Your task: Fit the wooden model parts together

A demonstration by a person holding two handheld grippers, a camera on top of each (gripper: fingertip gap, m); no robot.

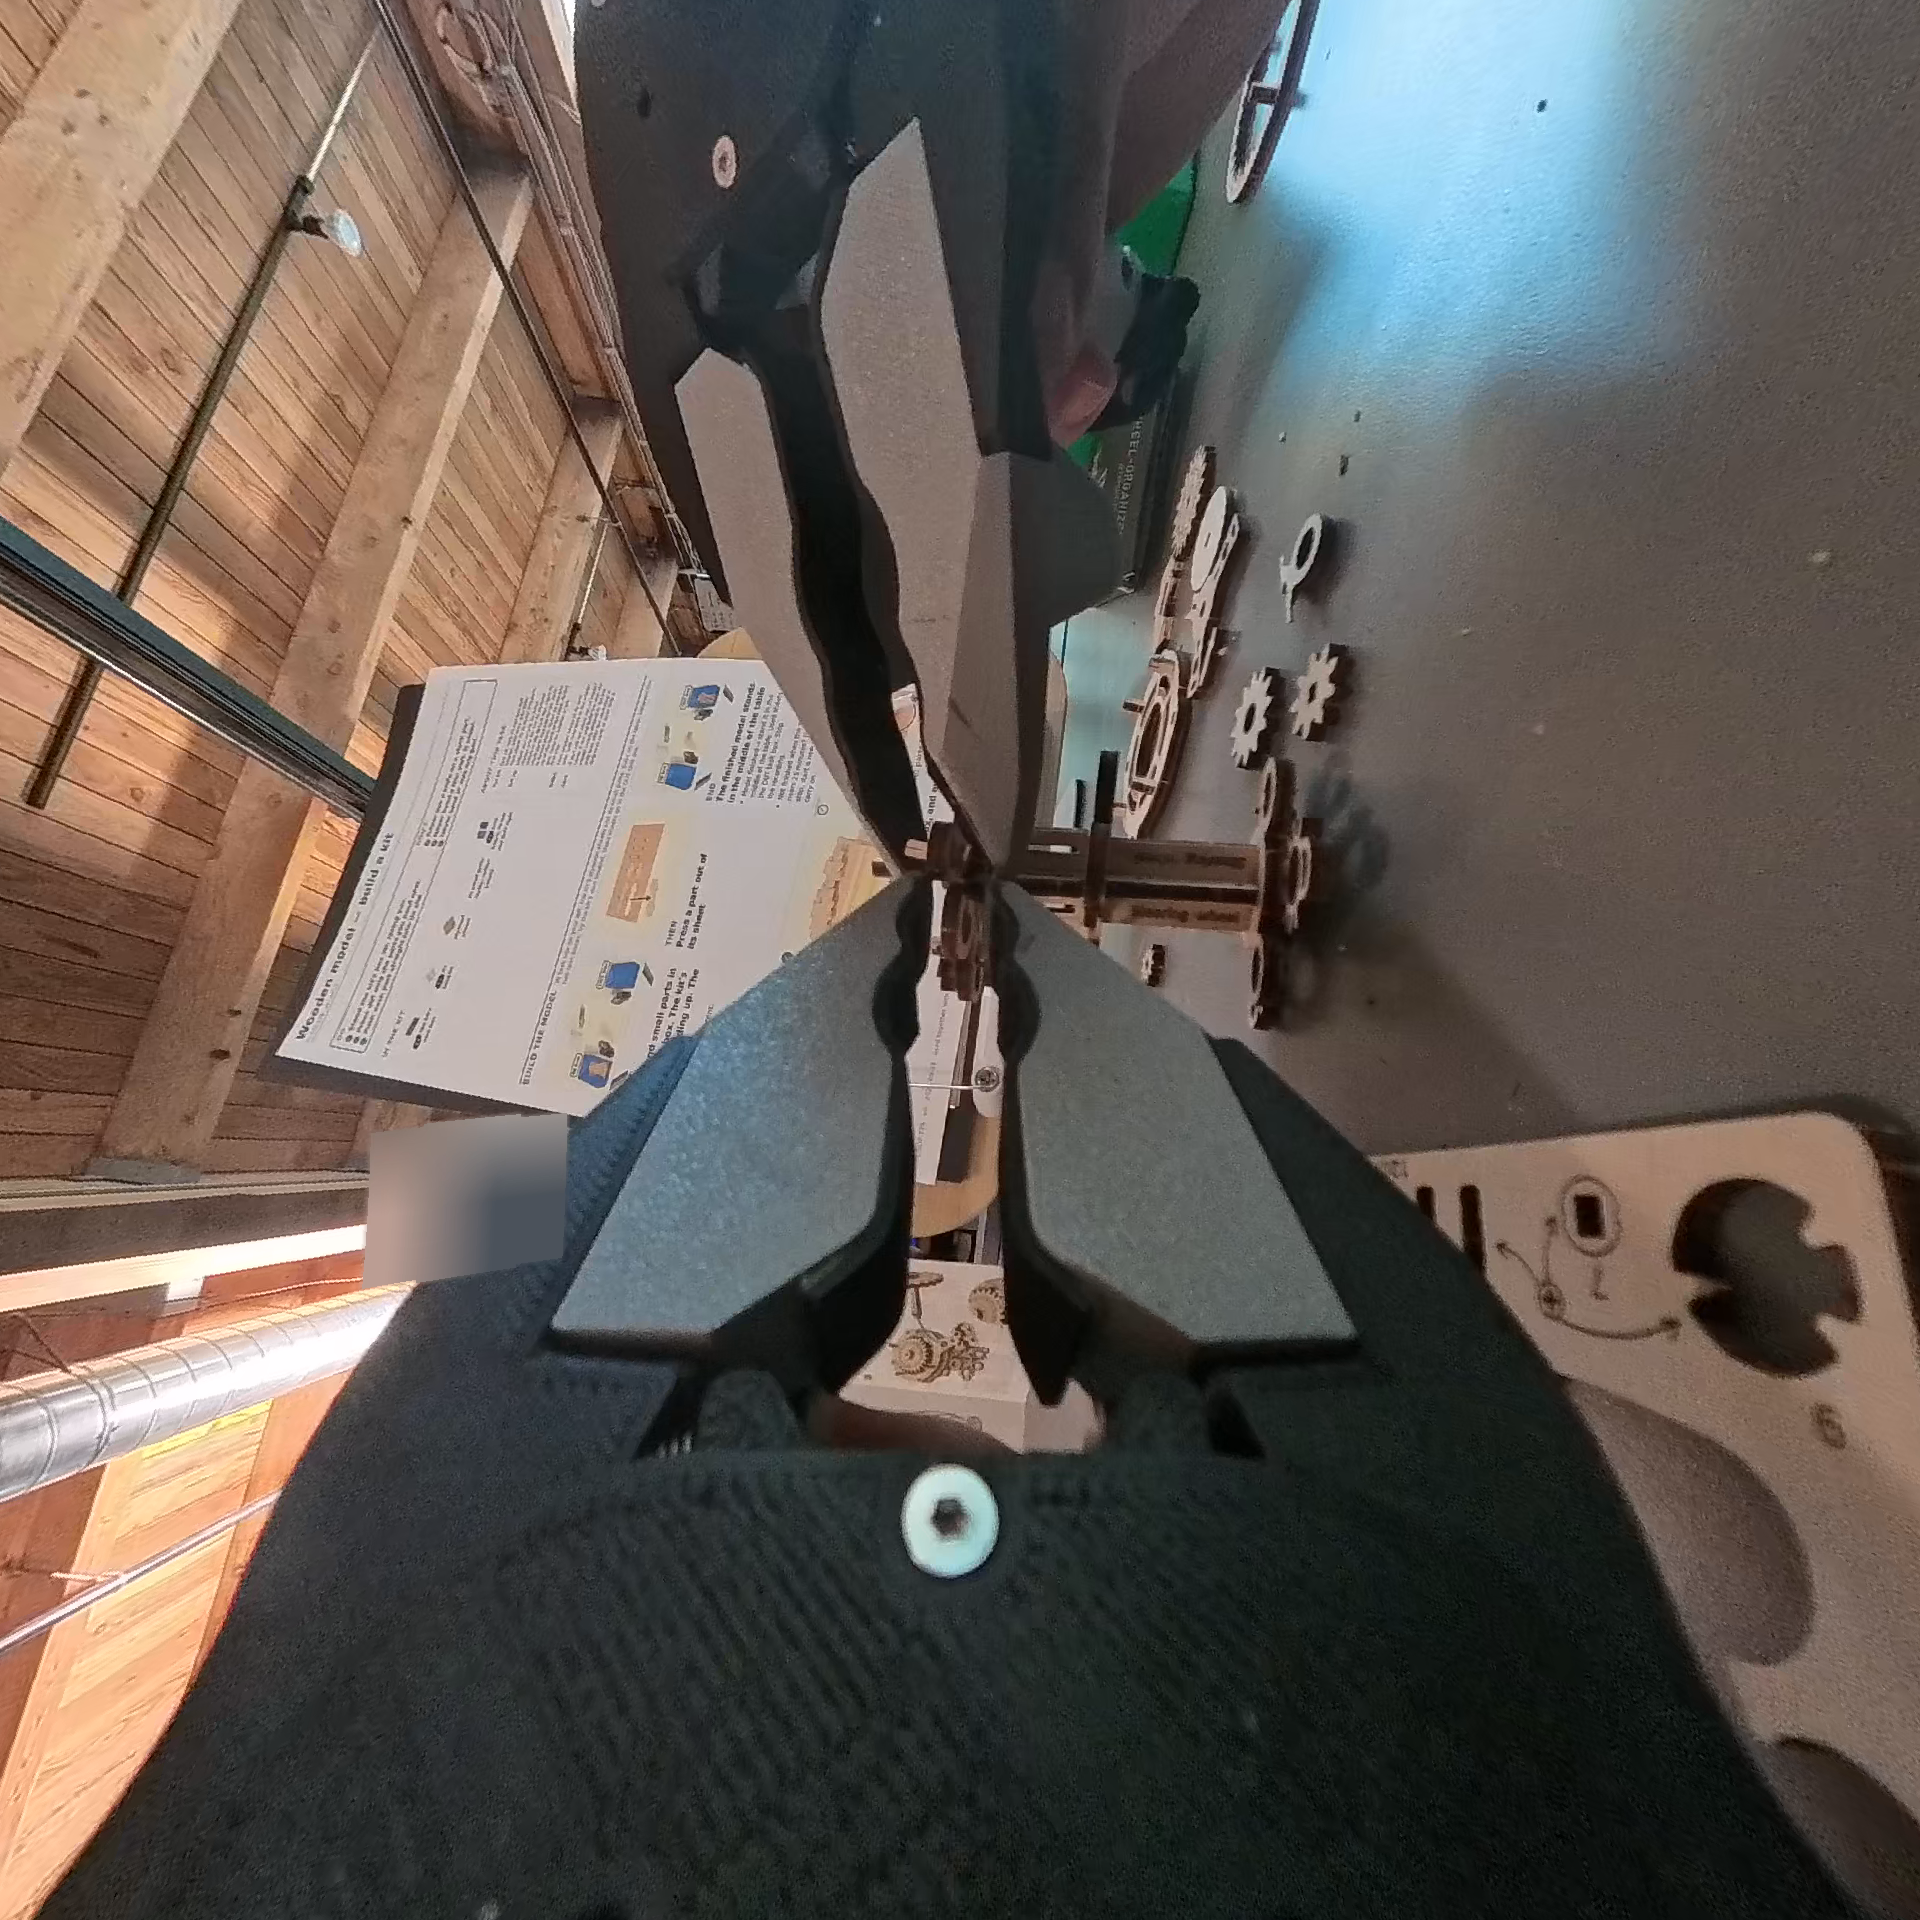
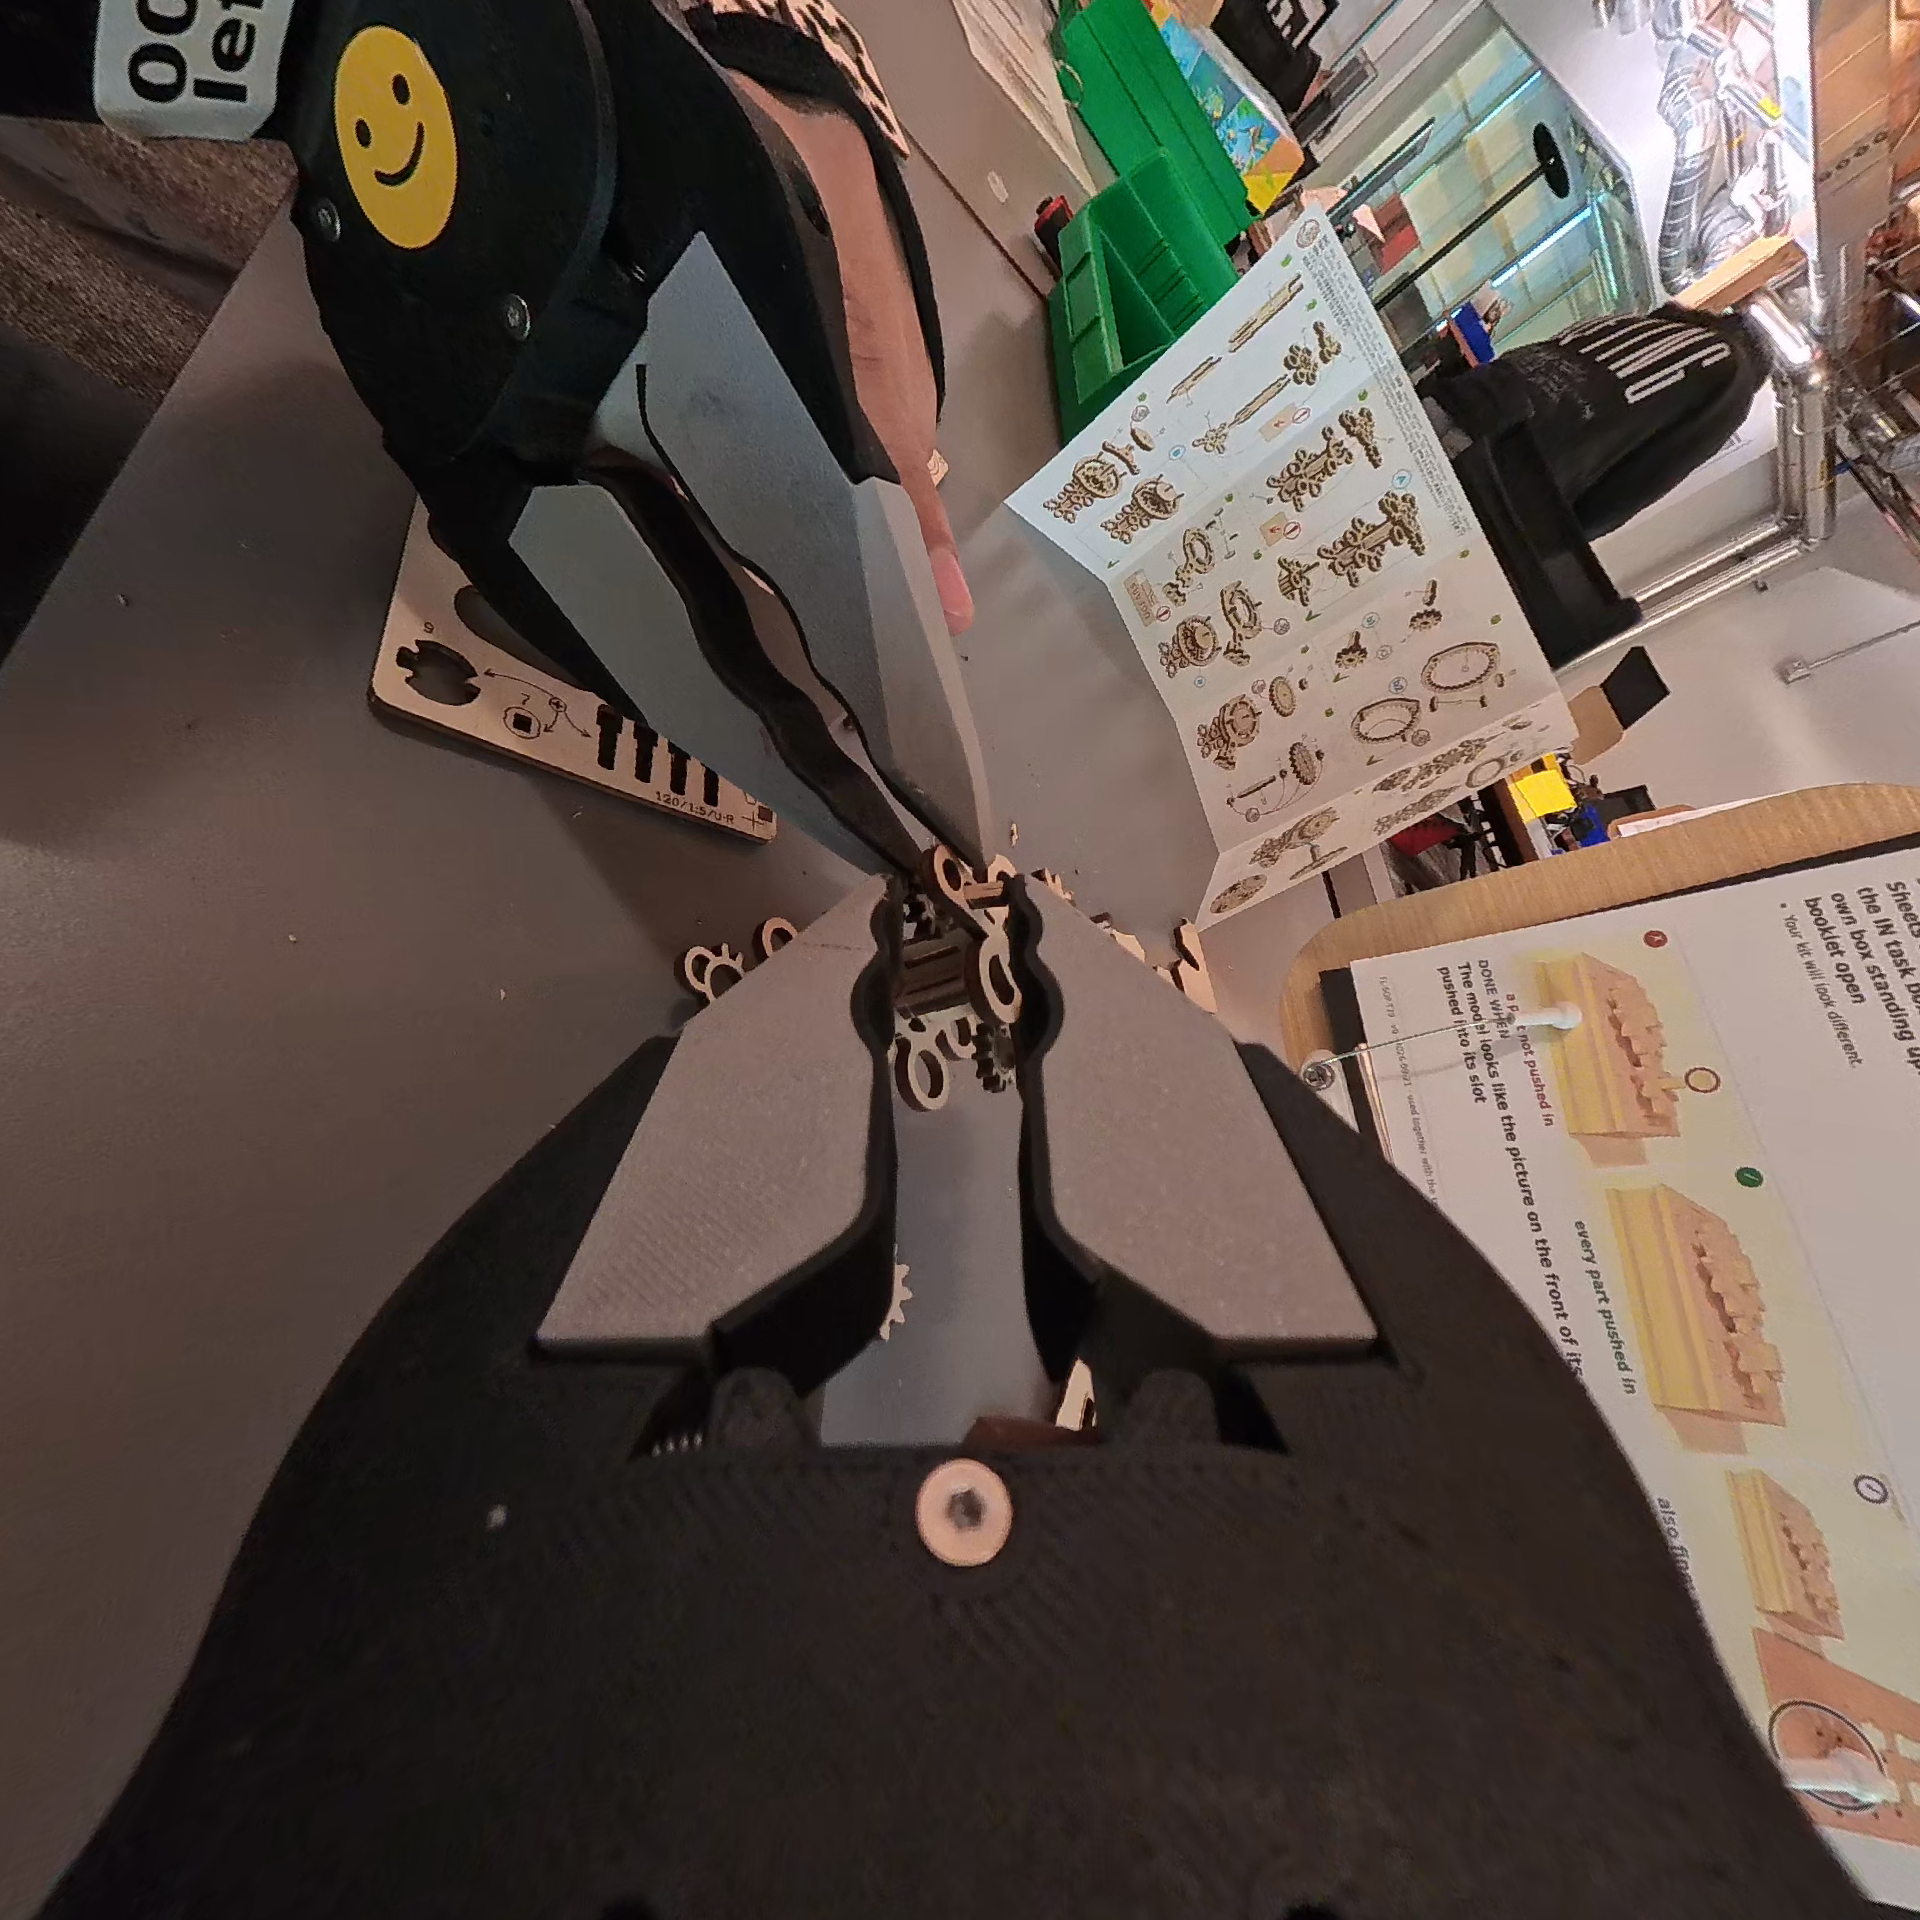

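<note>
My left gripper (image 1: 961,899) is shut on a small dark wooden gear part (image 1: 964,935). My right gripper (image 2: 954,894) is shut on a small gear sub-assembly (image 2: 951,971) with pale looped pieces. The two grippers meet tip to tip above the grey table. The right gripper (image 1: 958,847) comes in from the top of the left wrist view. The left gripper (image 2: 940,852), with a yellow smiley sticker, comes in from the upper left of the right wrist view. The held parts touch at the tips; whether they are joined is hidden by the fingers.
Loose gears (image 1: 1288,707), a wheel ring (image 1: 1153,748) and an axle assembly (image 1: 1174,873) lie on the grey table (image 1: 1610,520). A punched plywood sheet (image 2: 540,717) lies nearby. An open booklet (image 2: 1299,582), an instruction board (image 2: 1662,1143) and a green organiser (image 2: 1122,291) stand around. The tips of both grippers are at nearly the same place.
</note>
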